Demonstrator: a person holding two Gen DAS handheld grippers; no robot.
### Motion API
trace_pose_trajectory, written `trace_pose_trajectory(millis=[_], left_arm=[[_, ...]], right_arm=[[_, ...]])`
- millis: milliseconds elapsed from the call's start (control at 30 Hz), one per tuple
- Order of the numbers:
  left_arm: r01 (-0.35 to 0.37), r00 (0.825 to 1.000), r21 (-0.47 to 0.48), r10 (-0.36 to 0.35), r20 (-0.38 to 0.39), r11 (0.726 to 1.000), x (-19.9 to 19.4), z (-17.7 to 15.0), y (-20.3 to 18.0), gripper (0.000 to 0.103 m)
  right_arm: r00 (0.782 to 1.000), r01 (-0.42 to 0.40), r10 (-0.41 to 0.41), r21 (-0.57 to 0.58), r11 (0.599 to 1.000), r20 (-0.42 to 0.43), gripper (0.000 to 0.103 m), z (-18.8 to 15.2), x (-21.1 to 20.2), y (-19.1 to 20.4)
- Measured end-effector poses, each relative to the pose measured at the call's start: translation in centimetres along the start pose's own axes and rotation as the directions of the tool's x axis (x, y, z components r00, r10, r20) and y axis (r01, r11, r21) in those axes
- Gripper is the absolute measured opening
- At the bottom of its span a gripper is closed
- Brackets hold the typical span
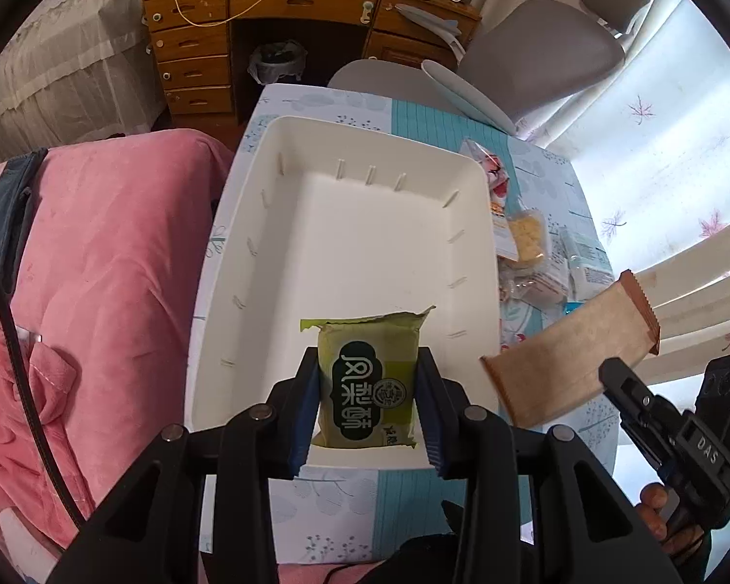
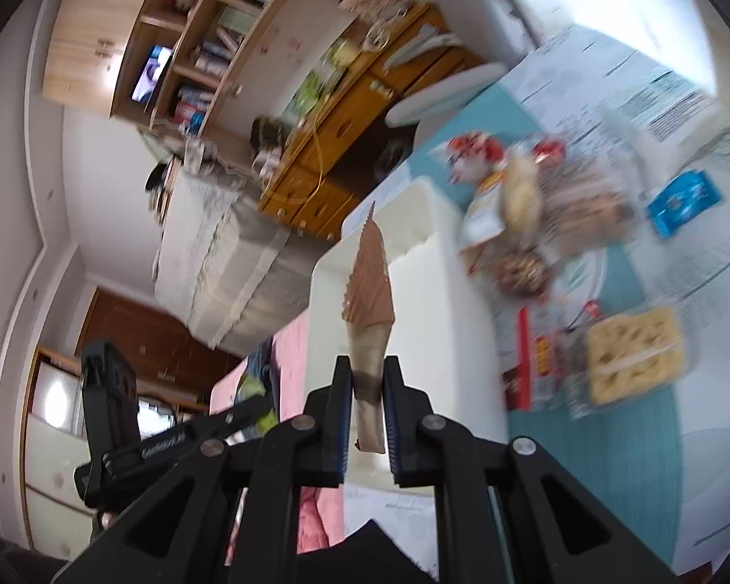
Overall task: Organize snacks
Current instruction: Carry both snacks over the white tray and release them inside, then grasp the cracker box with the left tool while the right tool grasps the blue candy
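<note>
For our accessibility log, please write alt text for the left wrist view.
The left gripper holds a green snack packet over an empty white tray. To its right, the right gripper carries a brown packet; more snacks lie beyond.

One white tray (image 1: 248, 263), one green snack packet (image 1: 367, 379), one brown snack packet (image 1: 569, 355), two hand-held grippers

Wooden desk (image 1: 267, 14) at far end of room, taken as landmark. Yellow cable (image 1: 233, 5) trails across its top and drawer fronts. Bin with plastic liner (image 1: 277, 63) in the desk's knee space. Grey office chair (image 1: 550, 48) to the right of the desk. Lace-covered furniture (image 1: 63, 58) to its left. Pink blanket (image 1: 112, 263) nearer than the desk, lower left. Bookshelves (image 2: 219, 39) above the desk
</note>
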State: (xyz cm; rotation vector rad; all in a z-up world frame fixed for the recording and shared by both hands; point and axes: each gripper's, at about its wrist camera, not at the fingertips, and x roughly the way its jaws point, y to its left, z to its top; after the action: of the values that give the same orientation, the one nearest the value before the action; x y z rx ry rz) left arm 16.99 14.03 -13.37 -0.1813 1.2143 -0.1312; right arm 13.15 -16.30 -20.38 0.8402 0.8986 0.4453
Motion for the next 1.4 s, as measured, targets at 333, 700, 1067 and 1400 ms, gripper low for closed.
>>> trace_pose_trajectory(millis=[333, 700, 1067, 1400], left_arm=[[-0.080, 0.996, -0.033, 0.080, 0.024, 0.996, 0.6, -0.4, 1.9, 0.036], [-0.128, 0.992, -0.024, 0.128, 0.020, 0.991, 0.3, -0.9, 0.7, 0.077], [-0.084, 0.996, -0.007, 0.084, 0.019, 0.996, 0.1, -2.3, -3.8, 0.077], [-0.040, 0.999, -0.021, 0.040, -0.012, 0.999, 1.3, -4.3, -10.2, 0.077]], right_arm=[[0.991, 0.015, -0.027, -0.088, 0.996, -0.131, 0.013, -1.8, 4.0, 3.1], [0.990, 0.044, -0.051, -0.056, 0.997, -0.132, 0.043, -2.1, 3.0, 2.3], [0.976, 0.170, -0.177, -0.066, 0.983, -0.123, 0.049, -1.2, -0.2, 0.2], [0.946, 0.283, -0.302, -0.152, 0.947, -0.118, 0.049, 1.0, -4.3, -2.9]])
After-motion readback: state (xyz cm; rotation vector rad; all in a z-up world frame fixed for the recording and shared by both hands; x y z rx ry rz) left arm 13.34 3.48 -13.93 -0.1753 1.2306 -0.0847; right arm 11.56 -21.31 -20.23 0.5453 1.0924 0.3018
